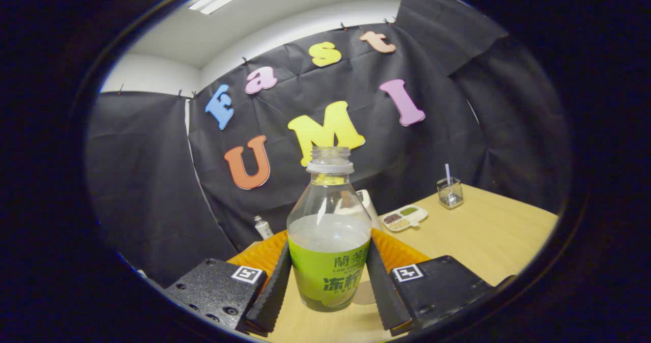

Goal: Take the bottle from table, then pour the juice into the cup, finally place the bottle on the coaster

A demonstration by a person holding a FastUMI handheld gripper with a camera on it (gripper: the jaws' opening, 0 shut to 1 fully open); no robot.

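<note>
The bottle (329, 231) stood upright between the two fingers of the tool (328, 294), and both fingers lay against its labelled lower half, one on each side, so the tool was clenched on the bottle. Its base looked to be on or just above the surface (488, 236); which of the two could not be told. The neck was open, with no cap on it, and clear liquid filled the bottle to about the top of the label.

Judged from this, the bottle would handle as a thin, clear plastic one: light but bottom-heavy, with walls that give under a hard squeeze. With the neck open, too firm a pinch could push liquid upward and a sudden tilt could spill it. The glossy label might slip, so the hold on the straight labelled band, below the tapering shoulder, seemed the right place.

Directly behind the bottle lay an orange ribbed coaster (264, 254). Beyond the bottle to the right sat a small divided tray (405, 217), and farther right a clear glass cup (450, 192) with a straw in it. A small white tube (263, 227) stood behind the bottle to the left.
</note>
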